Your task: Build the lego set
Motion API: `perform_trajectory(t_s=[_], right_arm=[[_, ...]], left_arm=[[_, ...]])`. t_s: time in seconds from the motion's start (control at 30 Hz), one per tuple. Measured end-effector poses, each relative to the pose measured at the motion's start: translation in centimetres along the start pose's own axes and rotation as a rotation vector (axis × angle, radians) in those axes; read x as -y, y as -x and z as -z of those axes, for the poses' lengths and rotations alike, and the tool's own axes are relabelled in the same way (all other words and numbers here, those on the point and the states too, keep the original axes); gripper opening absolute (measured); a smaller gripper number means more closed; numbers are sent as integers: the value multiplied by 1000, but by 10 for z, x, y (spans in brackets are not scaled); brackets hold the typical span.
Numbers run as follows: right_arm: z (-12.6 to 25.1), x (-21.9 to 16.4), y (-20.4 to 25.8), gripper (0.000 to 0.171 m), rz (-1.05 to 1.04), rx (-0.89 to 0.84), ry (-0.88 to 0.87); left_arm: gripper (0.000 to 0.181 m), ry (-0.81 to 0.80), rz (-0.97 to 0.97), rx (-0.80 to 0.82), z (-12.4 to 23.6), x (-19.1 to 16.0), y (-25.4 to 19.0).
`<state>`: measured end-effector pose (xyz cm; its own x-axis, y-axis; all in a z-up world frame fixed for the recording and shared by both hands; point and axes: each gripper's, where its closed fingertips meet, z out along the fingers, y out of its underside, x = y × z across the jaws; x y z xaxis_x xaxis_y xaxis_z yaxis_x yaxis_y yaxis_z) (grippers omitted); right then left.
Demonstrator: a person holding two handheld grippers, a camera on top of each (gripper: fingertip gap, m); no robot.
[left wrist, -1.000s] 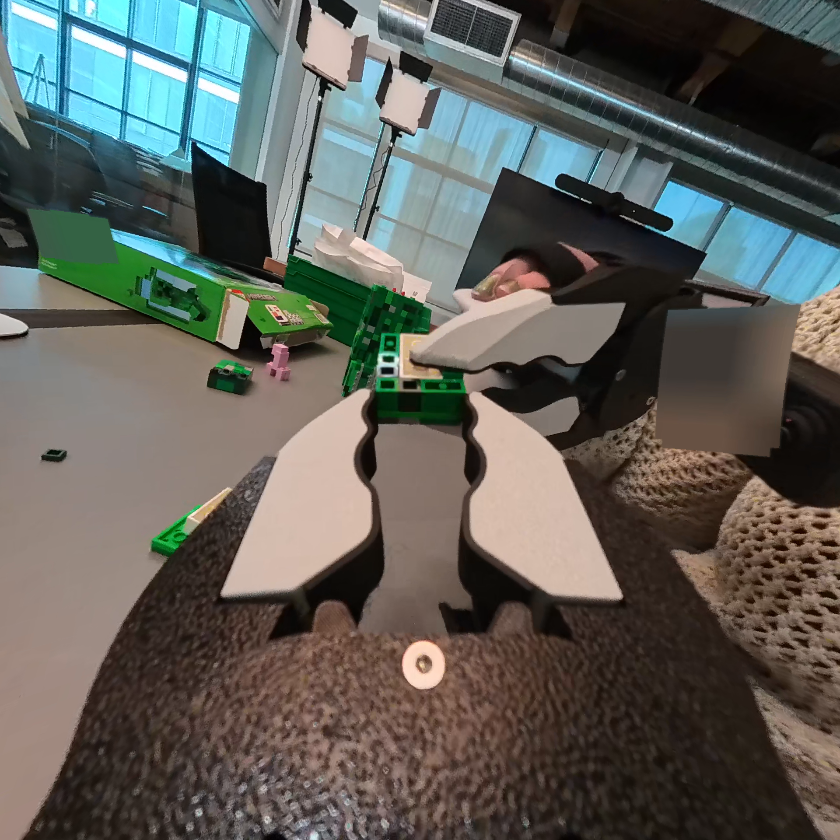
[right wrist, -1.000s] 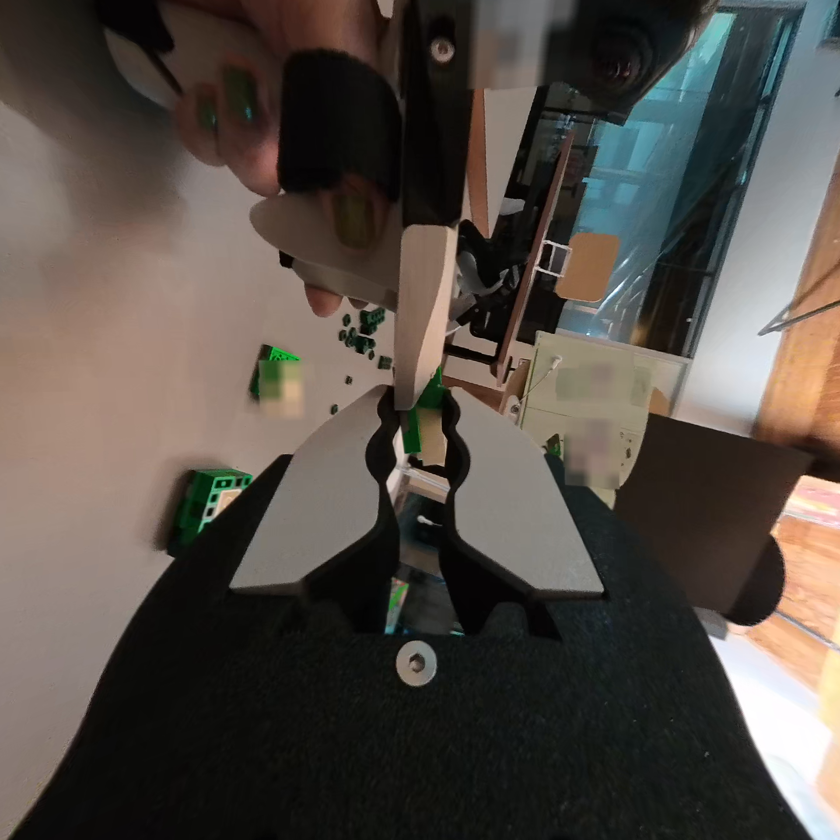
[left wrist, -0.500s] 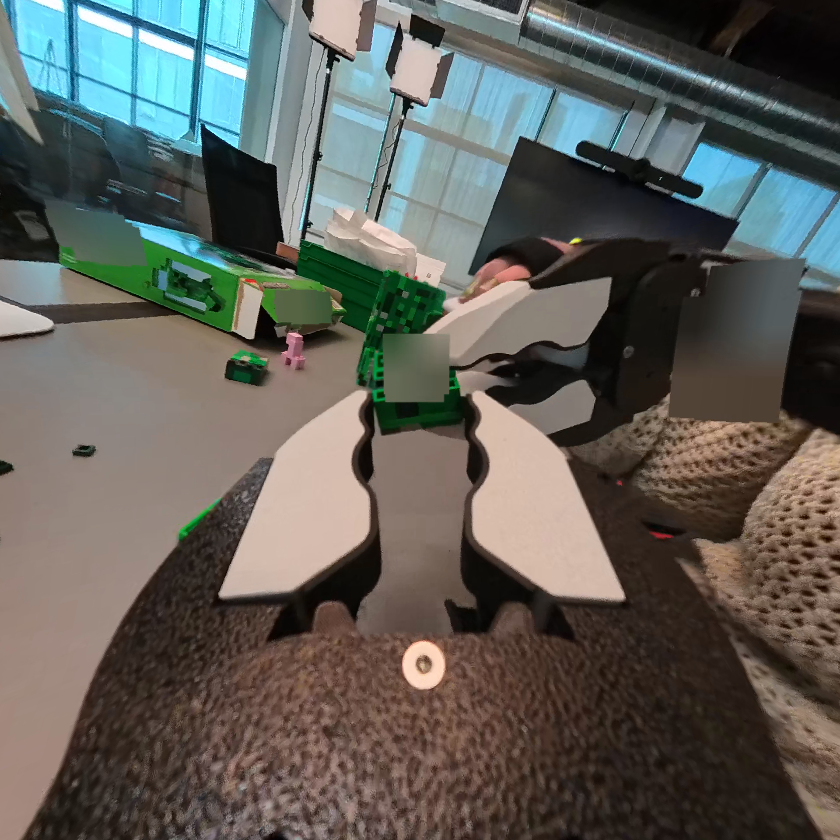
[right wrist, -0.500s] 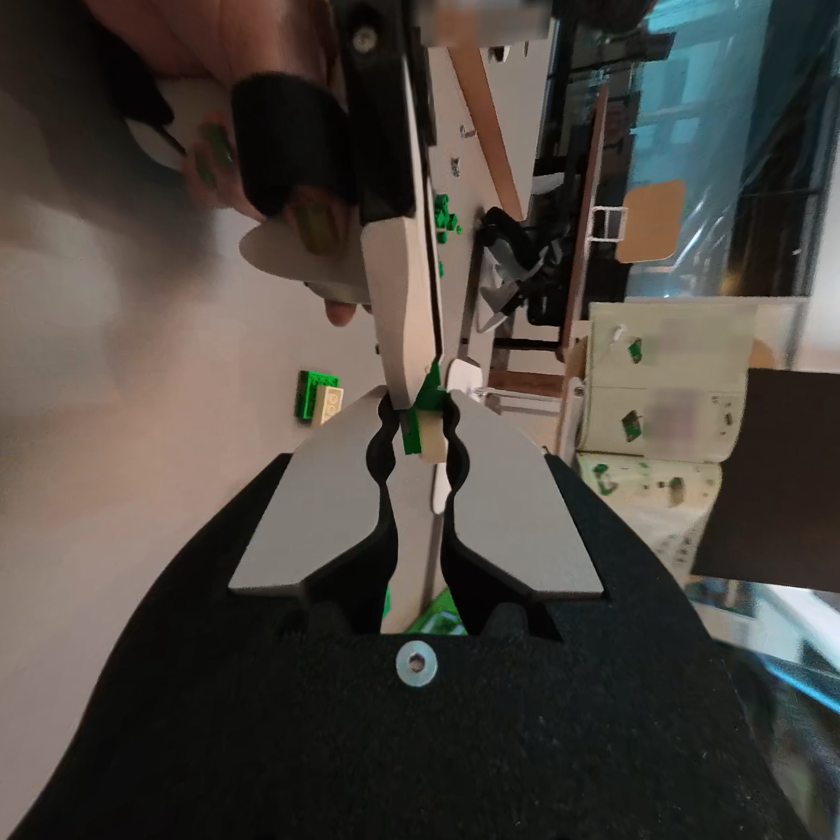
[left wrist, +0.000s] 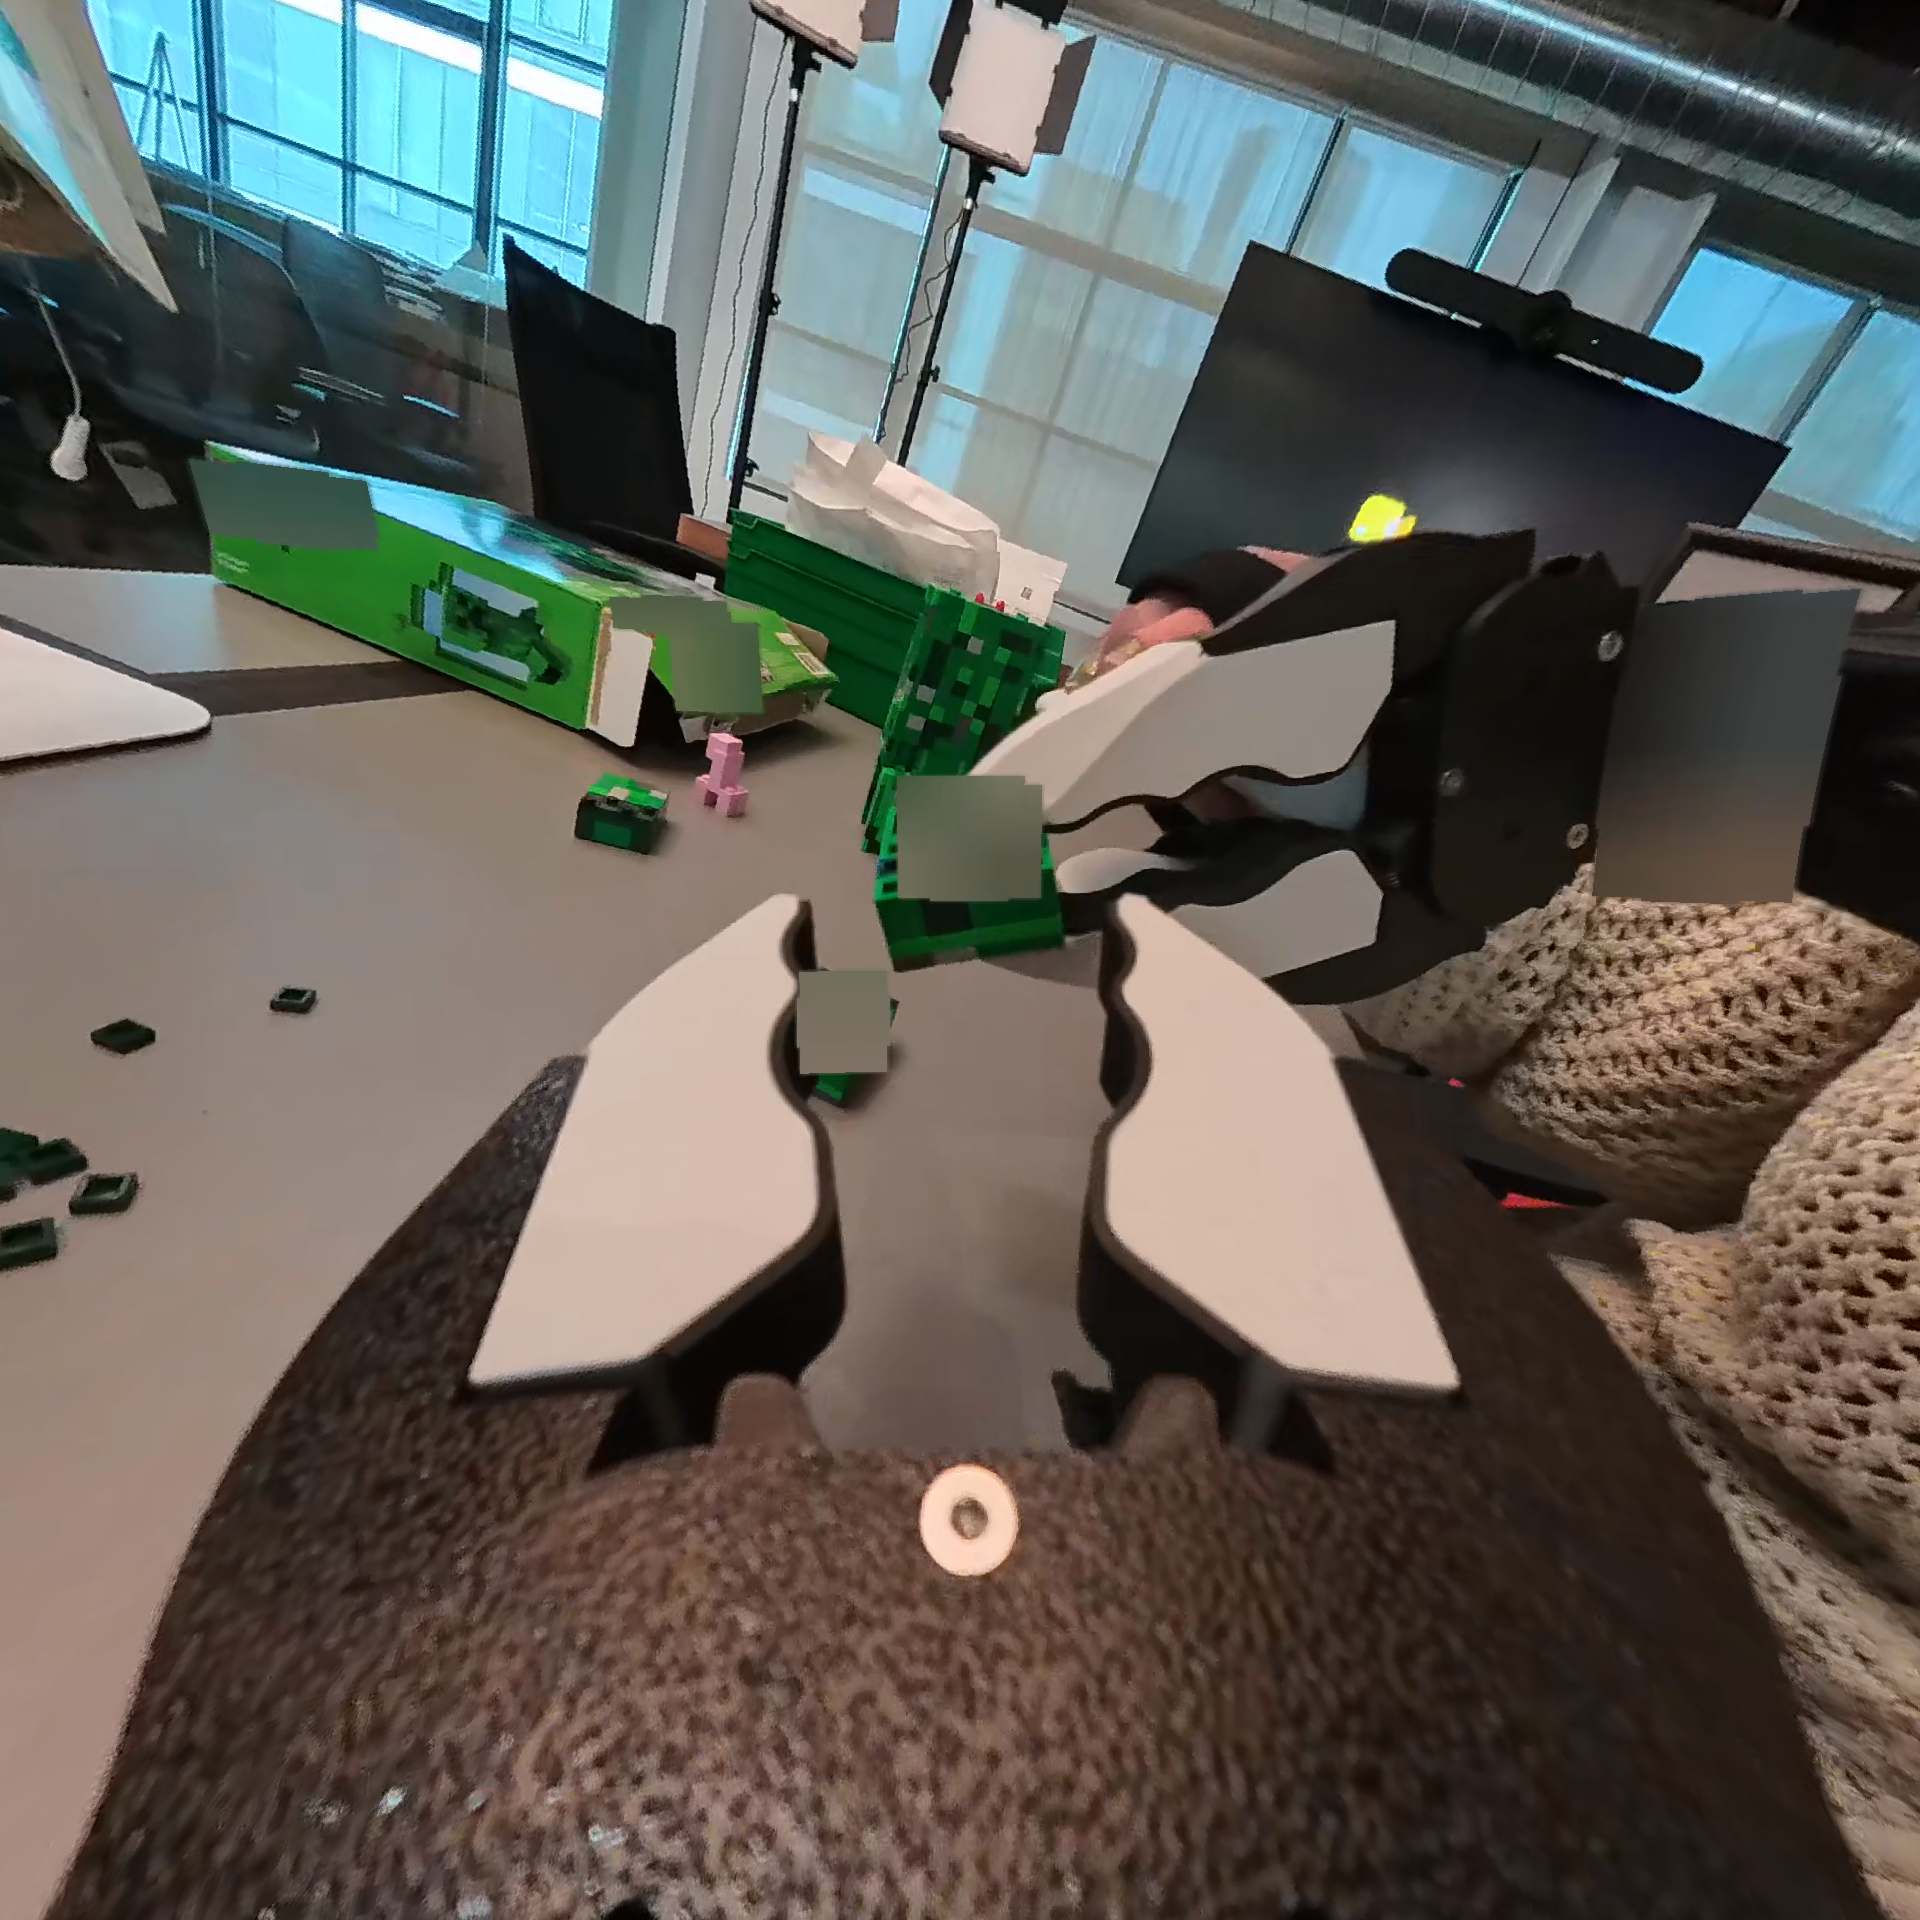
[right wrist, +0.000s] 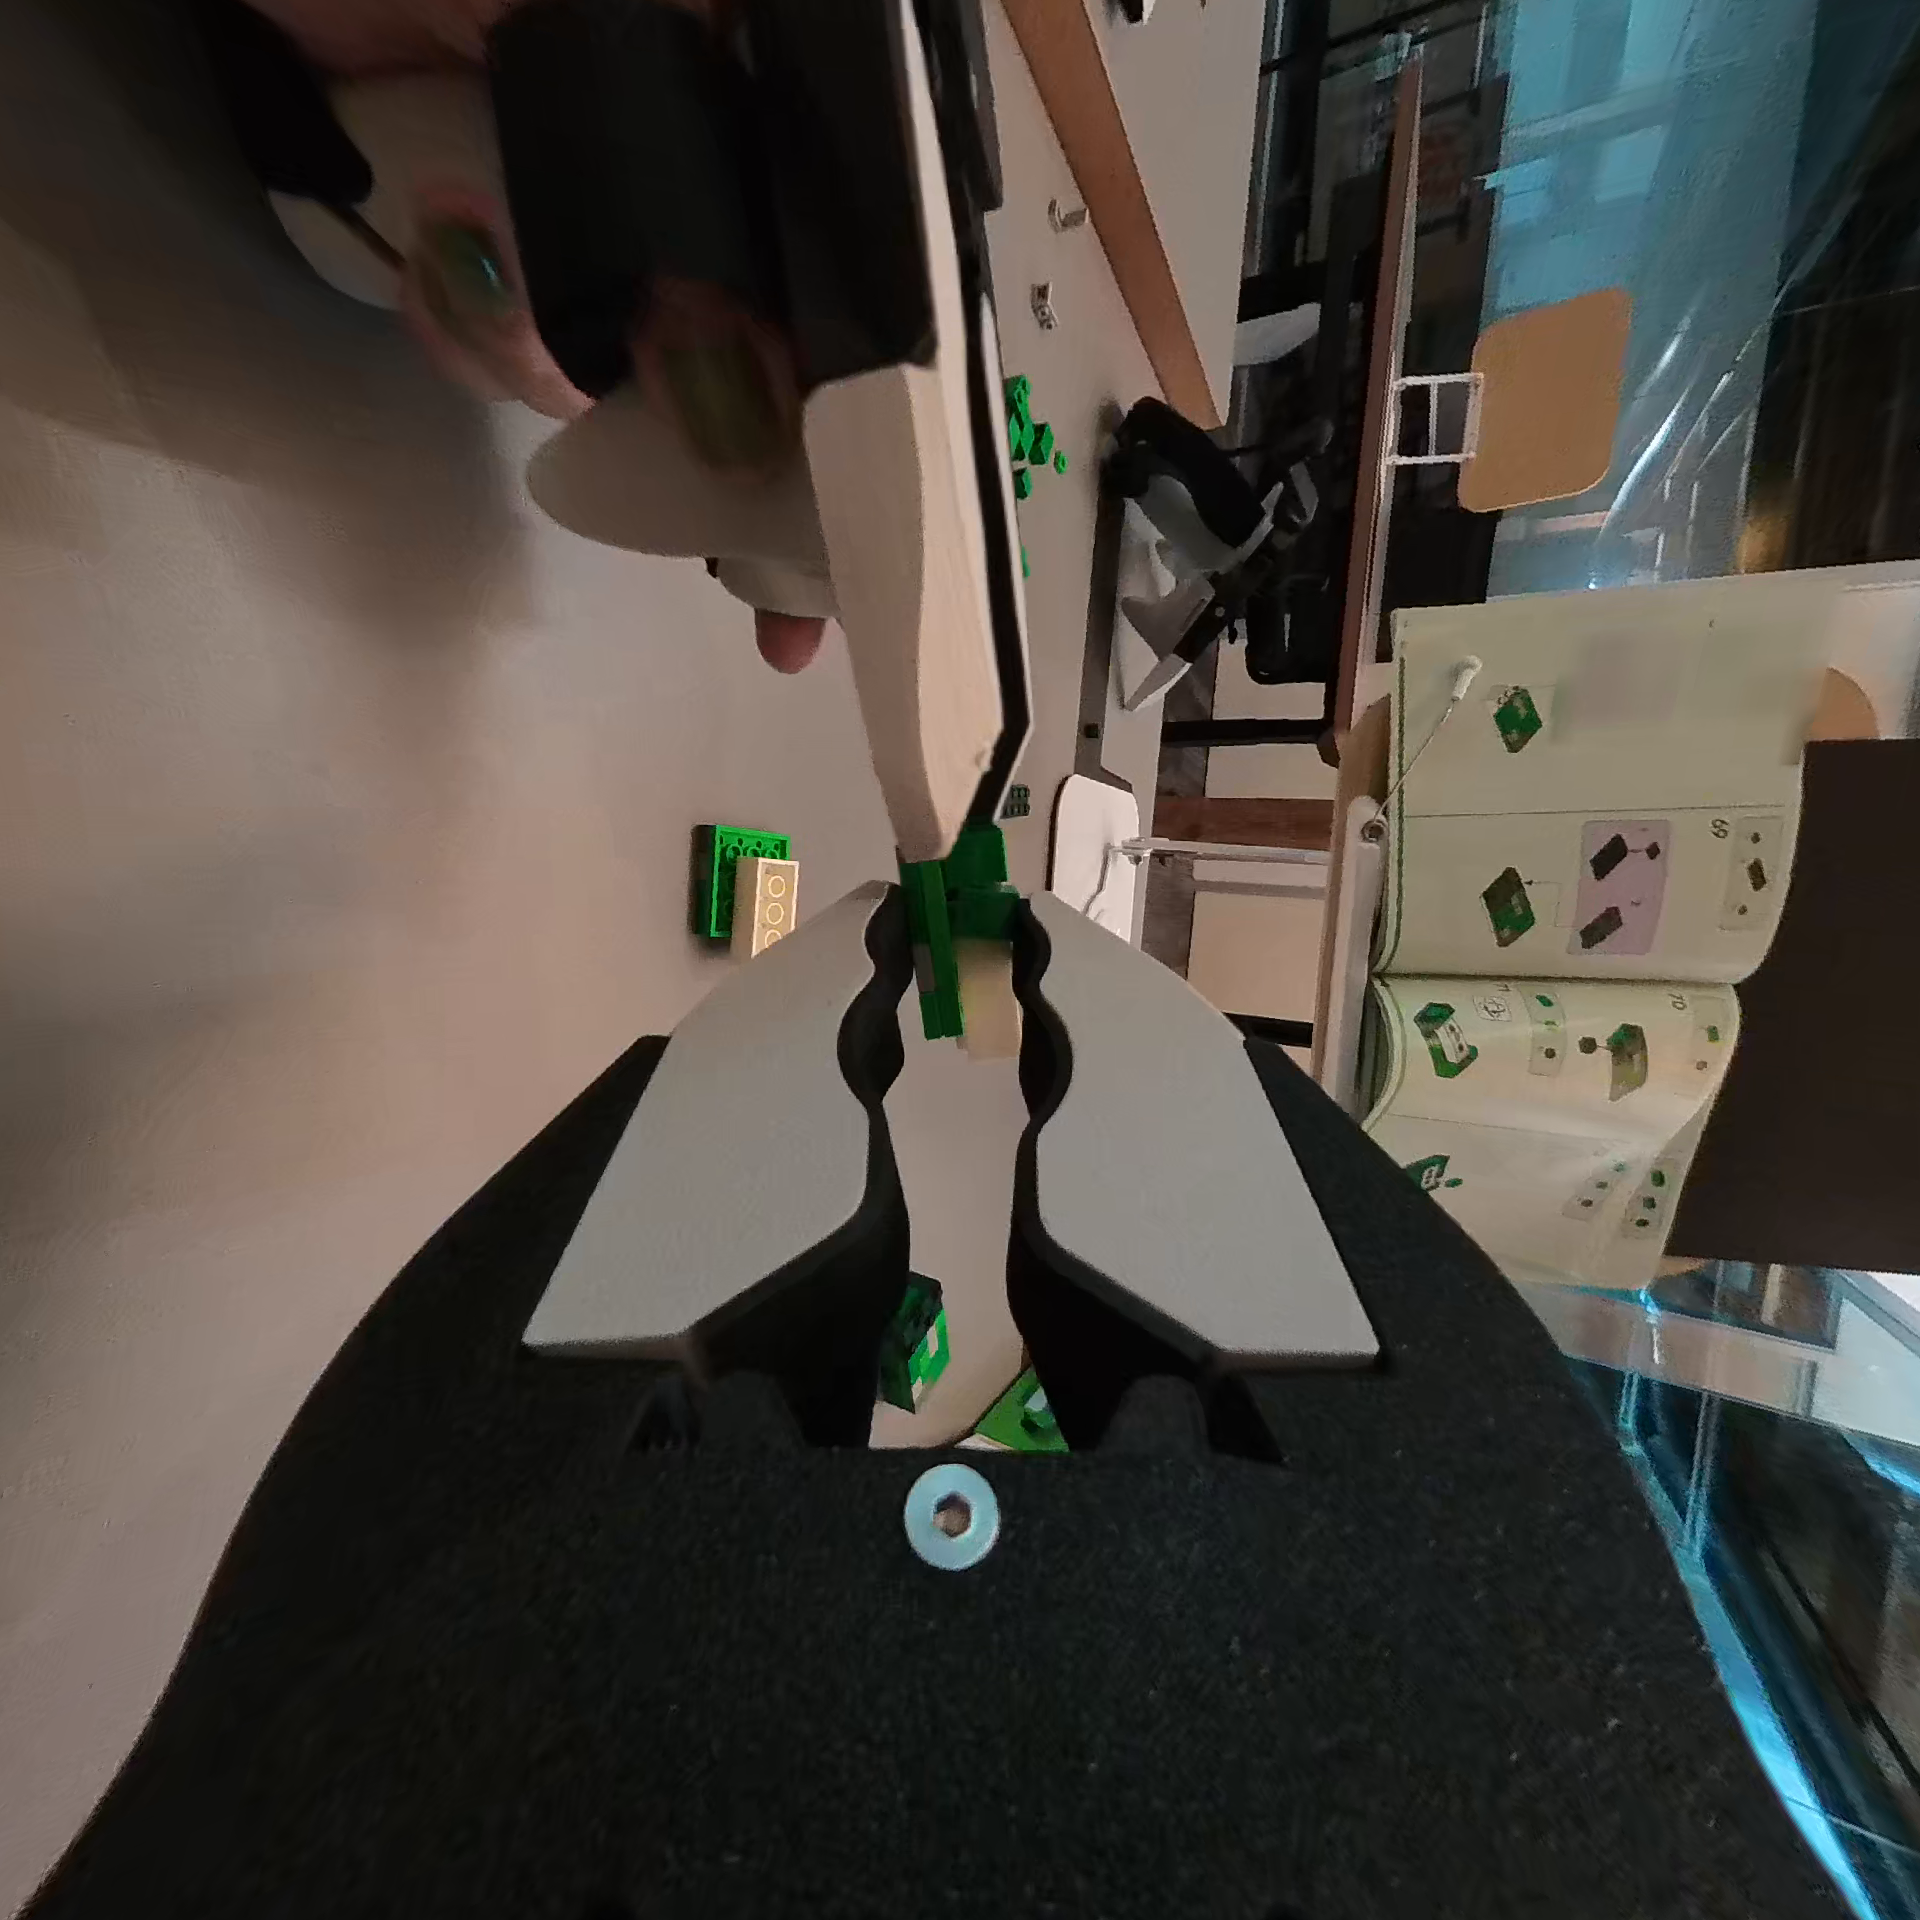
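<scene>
A small green and cream lego assembly [right wrist: 951,951] sits clamped between the tips of my right gripper [right wrist: 951,914], which is shut on it. In the left wrist view the assembly [left wrist: 971,930] hangs above the table. My right gripper [left wrist: 1044,852] grips it from the right, rolled on its side. My left gripper [left wrist: 961,920] is open, with its tips on either side of the assembly and a gap to each. One left finger [right wrist: 914,644] shows in the right wrist view, its tip close to the top of the assembly.
On the grey table [left wrist: 364,935] lie a green lego box [left wrist: 468,613], a tall green pixel build [left wrist: 977,675], a pink figure [left wrist: 724,774], a small green block [left wrist: 620,812] and loose dark tiles [left wrist: 123,1036]. A green and cream piece [right wrist: 748,883] lies near an open instruction booklet [right wrist: 1558,935]. Both grippers' tips are close together, under 4 cm apart. The small green block [left wrist: 620,812] is about 25 centimeters from both grippers' fingertips. Look for it in the right wrist view [right wrist: 914,1322] too.
My left gripper has opened and let go of the assembly, which it gripped before. My right gripper keeps hold of it. Both views have shifted and tilted.
</scene>
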<state>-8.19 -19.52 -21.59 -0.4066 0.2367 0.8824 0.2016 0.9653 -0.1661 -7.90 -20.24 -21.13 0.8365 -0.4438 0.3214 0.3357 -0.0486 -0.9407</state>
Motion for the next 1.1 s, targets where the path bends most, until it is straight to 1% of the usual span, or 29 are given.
perform_trajectory(t_s=[0.13, 0.23, 0.37, 0.57, 0.87, 0.97, 1.03, 1.1], right_arm=[[0, 2, 2, 18, -16, 14, -8], [-1, 1, 3, 18, -32, 25, -7], [-1, 2, 5, 18, -23, 35, -15], [-4, 1, 7, 18, 58, 24, -9], [-8, -2, 9, 19, 383, -52, 33], [-8, -2, 10, 19, 446, -66, 23], [-8, -2, 9, 18, 434, -66, 20], [-7, -1, 8, 18, 314, -23, 0]], left_arm=[[46, 30, 1, 8, -1, -5, 2], [34, 29, 4, -12, -2, -6, -2], [33, 50, 40, -21, -1, -8, -1], [32, 87, 76, -19, -1, -11, 2], [32, 140, 73, -2, -1, -18, 7], [32, 150, 71, -4, -2, -20, 6], [32, 128, 111, -28, -1, -16, 5], [32, 106, 120, -47, -1, -14, 4]])
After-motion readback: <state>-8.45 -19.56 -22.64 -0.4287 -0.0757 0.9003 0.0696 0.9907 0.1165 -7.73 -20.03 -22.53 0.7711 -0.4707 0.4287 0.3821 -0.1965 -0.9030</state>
